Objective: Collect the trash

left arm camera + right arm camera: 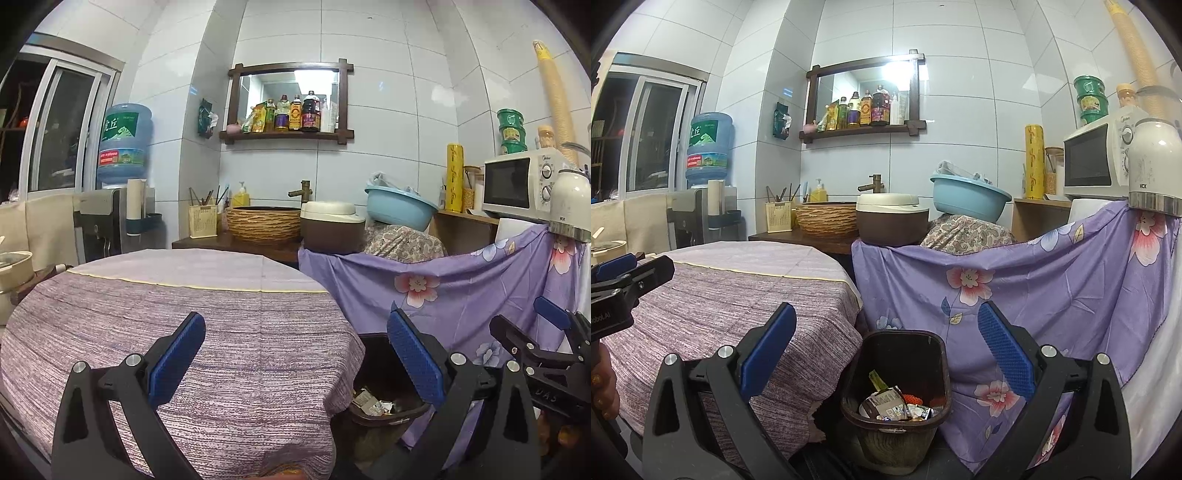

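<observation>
The bin (897, 398) sits at the lower centre of the right wrist view, between the desk (731, 306) and the floral cloth (1052, 288), holding crumpled wrappers (890, 404). The right hand-held gripper (886, 354) gapes wide above it, gripping nothing. In the left wrist view the left hand-held gripper (295, 354) is equally wide and bare over the desk (184, 332); there the bin (384, 391) shows only partly, lower right, behind one finger. A blue basin (967, 199) sits right of centre, its contents unclear.

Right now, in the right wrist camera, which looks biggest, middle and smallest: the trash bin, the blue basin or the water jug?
1. trash bin, though it sits nearest the camera
2. blue basin
3. water jug, close to the basin, so unsure
</observation>
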`<control>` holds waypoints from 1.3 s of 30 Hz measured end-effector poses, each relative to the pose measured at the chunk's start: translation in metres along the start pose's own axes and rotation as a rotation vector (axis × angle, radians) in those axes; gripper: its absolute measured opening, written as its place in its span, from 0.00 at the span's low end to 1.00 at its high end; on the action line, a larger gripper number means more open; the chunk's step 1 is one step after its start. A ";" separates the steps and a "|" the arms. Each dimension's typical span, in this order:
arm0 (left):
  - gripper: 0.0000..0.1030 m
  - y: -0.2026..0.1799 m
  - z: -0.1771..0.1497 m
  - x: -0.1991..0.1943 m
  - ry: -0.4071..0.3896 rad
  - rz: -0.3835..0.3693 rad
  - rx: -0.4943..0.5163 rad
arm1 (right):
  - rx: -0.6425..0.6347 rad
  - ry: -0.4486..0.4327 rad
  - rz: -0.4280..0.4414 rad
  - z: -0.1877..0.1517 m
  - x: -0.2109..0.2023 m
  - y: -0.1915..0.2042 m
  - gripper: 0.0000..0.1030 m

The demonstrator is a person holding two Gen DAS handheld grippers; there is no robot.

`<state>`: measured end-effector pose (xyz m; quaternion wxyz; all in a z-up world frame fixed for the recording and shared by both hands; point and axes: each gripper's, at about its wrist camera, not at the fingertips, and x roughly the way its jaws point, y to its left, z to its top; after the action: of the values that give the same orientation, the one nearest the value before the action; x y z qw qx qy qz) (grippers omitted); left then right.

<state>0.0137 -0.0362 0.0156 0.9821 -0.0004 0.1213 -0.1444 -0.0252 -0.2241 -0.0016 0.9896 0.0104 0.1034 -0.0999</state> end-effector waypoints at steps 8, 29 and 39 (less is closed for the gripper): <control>0.95 0.000 -0.001 0.000 -0.003 0.007 0.006 | 0.000 0.001 0.000 0.000 0.000 0.000 0.94; 0.95 0.001 -0.003 0.000 0.007 -0.005 0.019 | 0.002 0.007 0.002 -0.001 0.002 0.000 0.94; 0.95 0.001 -0.004 0.001 0.014 -0.006 0.019 | 0.001 0.009 0.004 -0.004 0.003 -0.001 0.94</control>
<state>0.0138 -0.0355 0.0117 0.9807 0.0094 0.1266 -0.1485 -0.0234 -0.2250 -0.0059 0.9893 0.0115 0.1078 -0.0980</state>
